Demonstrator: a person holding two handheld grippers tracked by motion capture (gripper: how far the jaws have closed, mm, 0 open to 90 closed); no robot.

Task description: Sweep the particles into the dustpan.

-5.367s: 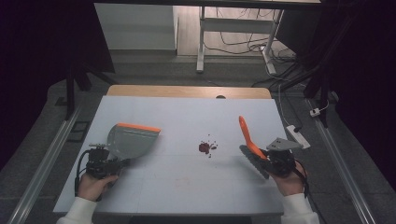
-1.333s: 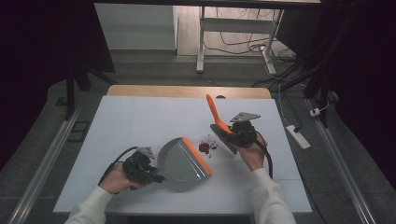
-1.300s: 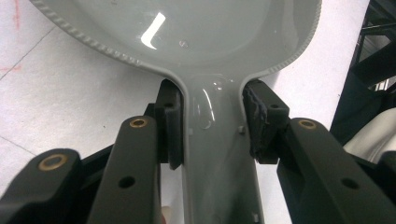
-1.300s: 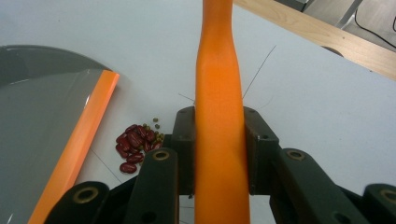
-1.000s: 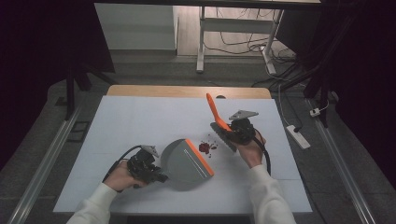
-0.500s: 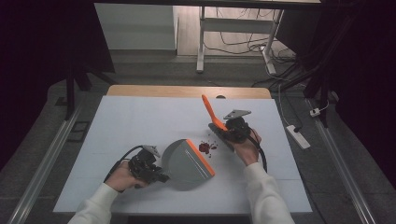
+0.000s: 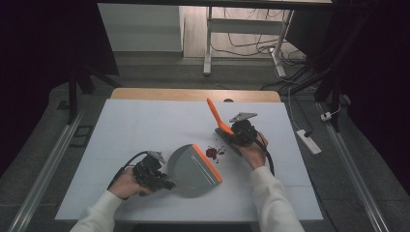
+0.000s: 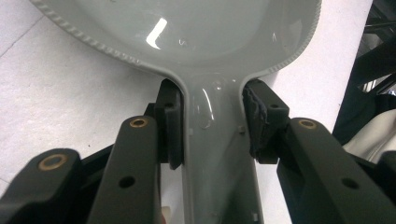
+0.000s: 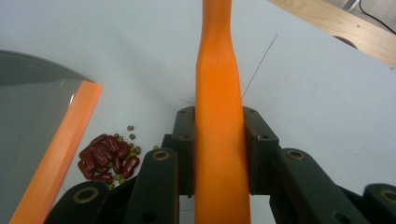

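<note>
Left hand-held gripper [image 7: 162,180] clamped on the grey dustpan [image 7: 196,164] handle, pan flat on the white desk [image 7: 145,125]. Right hand-held gripper [image 7: 231,137] clamped on the orange brush [image 7: 216,115] handle. Small pile of red beans [image 7: 212,152] between pan's orange lip and brush, just beside both.

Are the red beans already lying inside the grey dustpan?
No, the red beans lie on the white table just outside the orange lip of the dustpan, as the right gripper view shows.
</note>
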